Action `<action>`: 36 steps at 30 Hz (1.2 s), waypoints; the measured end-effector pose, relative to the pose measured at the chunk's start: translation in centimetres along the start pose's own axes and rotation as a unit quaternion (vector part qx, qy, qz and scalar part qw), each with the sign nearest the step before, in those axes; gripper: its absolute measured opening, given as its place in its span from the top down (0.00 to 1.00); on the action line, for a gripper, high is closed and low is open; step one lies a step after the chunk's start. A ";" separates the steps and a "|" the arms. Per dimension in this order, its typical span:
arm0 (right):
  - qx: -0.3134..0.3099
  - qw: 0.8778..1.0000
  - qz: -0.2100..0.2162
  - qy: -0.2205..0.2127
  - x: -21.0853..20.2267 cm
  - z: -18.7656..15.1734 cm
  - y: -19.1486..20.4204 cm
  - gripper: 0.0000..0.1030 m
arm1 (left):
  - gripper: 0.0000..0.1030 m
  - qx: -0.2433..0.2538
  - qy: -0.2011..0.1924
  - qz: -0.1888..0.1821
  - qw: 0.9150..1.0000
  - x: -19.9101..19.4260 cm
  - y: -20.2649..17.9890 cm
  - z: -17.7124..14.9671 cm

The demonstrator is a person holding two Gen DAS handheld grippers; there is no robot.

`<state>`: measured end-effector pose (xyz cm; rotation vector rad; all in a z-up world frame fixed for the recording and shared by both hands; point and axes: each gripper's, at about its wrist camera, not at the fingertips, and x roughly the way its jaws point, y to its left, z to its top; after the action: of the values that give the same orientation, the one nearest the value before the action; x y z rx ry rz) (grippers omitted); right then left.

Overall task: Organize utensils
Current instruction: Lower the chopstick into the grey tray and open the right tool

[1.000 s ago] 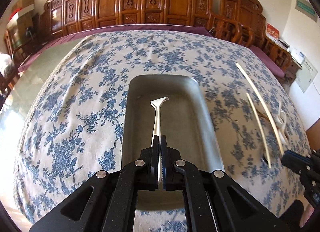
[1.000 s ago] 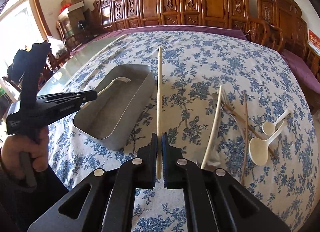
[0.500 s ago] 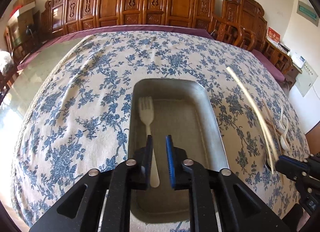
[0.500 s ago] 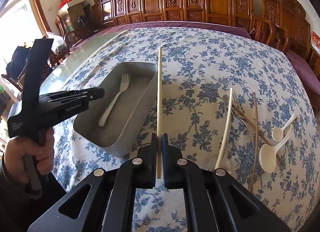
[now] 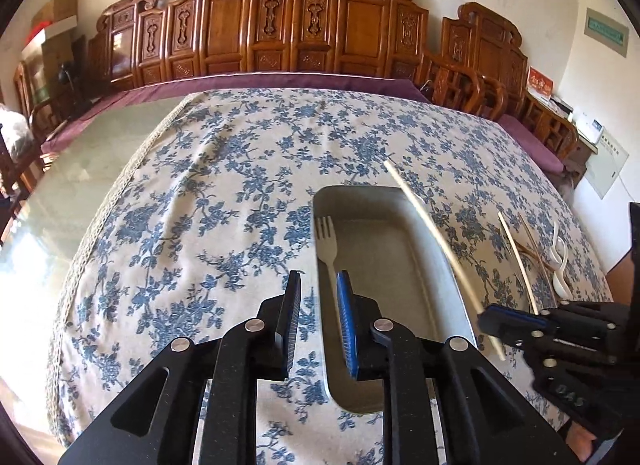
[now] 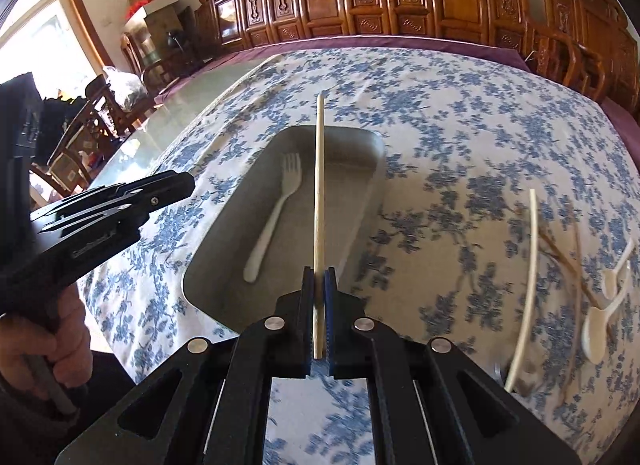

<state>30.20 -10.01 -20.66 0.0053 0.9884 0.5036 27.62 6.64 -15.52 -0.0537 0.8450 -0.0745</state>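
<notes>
A grey metal tray (image 6: 362, 193) (image 5: 444, 289) lies on the flowered tablecloth. A white plastic fork (image 6: 274, 217) (image 5: 326, 241) lies flat inside it, along its left side. My left gripper (image 5: 318, 297) is open and empty, above the tray's near left rim; it shows at the left in the right wrist view (image 6: 160, 193). My right gripper (image 6: 319, 285) is shut on a pale chopstick (image 6: 319, 193) and holds it above the tray, pointing along its length. In the left wrist view the chopstick (image 5: 432, 233) slants over the tray's right rim from the right gripper (image 5: 496, 323).
To the right of the tray lie a second pale chopstick (image 6: 526, 285) (image 5: 516, 261), thin brown sticks (image 6: 568, 257) and two white spoons (image 6: 604, 305) (image 5: 560, 261). Carved wooden chairs (image 5: 312, 29) line the table's far side. The glass table edge (image 5: 80, 185) shows at the left.
My left gripper let go of the fork, which now lies in the tray, and it opened and drew back to the left. My right gripper carried the chopstick left, over the tray.
</notes>
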 end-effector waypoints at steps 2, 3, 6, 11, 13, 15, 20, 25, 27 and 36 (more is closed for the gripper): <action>0.003 1.000 0.002 0.005 0.8 0.2 0.5 0.94 | 0.83 0.001 -0.001 0.004 1.000 -0.1 0.3 0.1; 0.004 1.000 0.002 0.007 1.2 0.3 0.6 0.94 | 0.83 0.001 -0.002 0.006 1.000 -0.1 0.5 0.1; 0.008 1.000 -0.001 0.014 2.2 0.5 1.0 0.94 | 0.83 -0.002 -0.003 0.006 1.000 -0.2 0.9 0.2; 0.008 1.000 -0.005 0.023 3.3 0.3 1.4 0.94 | 0.83 -0.007 -0.002 0.002 1.000 0.0 1.1 0.2; 0.005 1.000 -0.005 0.019 3.4 0.2 1.6 0.94 | 0.83 -0.007 0.000 0.001 1.000 0.1 1.0 0.2; 0.006 1.000 0.001 0.013 3.3 0.1 1.6 0.93 | 0.83 -0.005 0.000 0.001 1.000 0.1 0.9 0.2; 0.000 1.000 0.005 -0.006 1.5 -0.1 0.8 0.93 | 0.83 -0.005 -0.001 -0.002 1.000 0.0 0.7 0.2; -0.008 0.999 -0.018 -0.029 -1.6 -1.2 -1.7 0.93 | 0.77 0.012 -0.005 -0.011 1.000 -0.3 -1.1 0.0; -0.009 0.999 -0.032 -0.036 -2.8 -1.7 -3.2 0.93 | 0.75 0.020 -0.007 -0.016 1.000 -0.4 -2.2 -0.2; 0.018 0.992 -0.108 -0.056 -8.1 -4.0 -11.6 0.93 | 0.63 0.048 -0.007 -0.048 0.998 -0.5 -7.0 -0.9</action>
<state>28.08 -24.44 -19.07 -0.0408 0.8765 0.2829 26.30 -0.26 -15.18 -0.0049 0.8244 -0.2043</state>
